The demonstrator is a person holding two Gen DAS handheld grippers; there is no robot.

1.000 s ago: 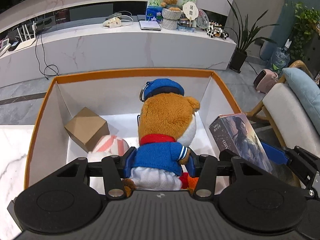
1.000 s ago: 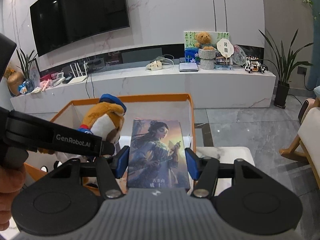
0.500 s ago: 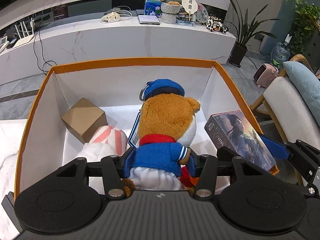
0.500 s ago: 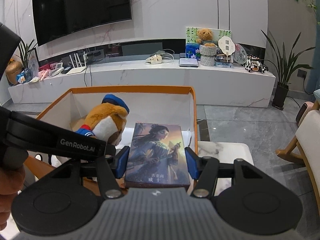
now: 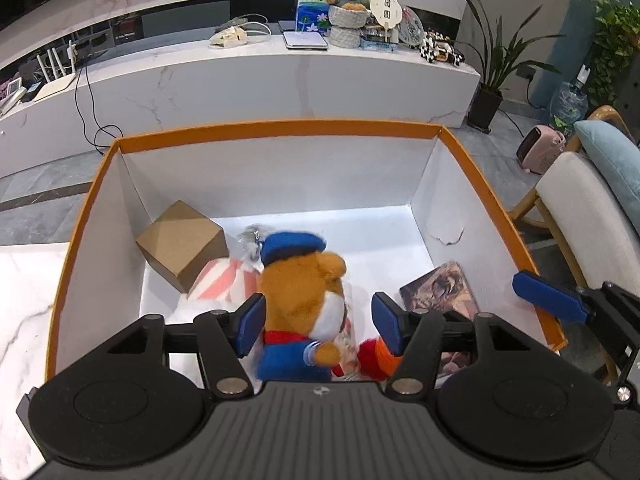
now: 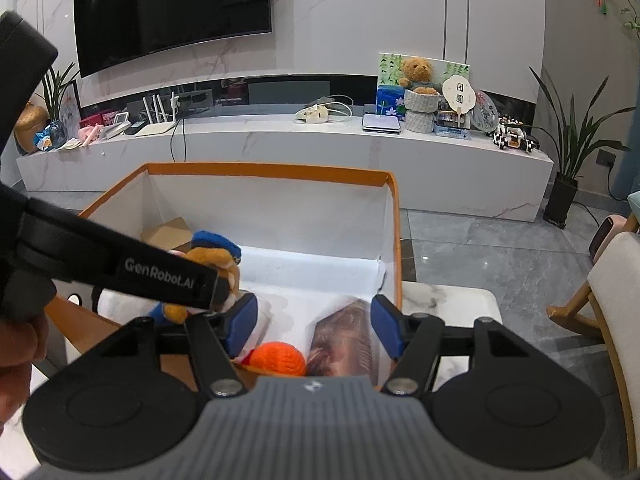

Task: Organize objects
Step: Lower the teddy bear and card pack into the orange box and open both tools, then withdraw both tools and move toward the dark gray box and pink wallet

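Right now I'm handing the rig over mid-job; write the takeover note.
Left tongs: just opened, pads clear of the plush toy between them.
Right tongs: just opened, book released.
In the orange box: plush toy, book at right, cardboard box back left, striped pouch, orange ball.
Done: toy and book dropped in.
Left: withdraw both tongs.

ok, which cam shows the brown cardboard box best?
Left wrist. The cardboard box shows its top and two sides in the back left corner of the orange bin. In the right wrist view only its top peeks out above the left gripper's arm.
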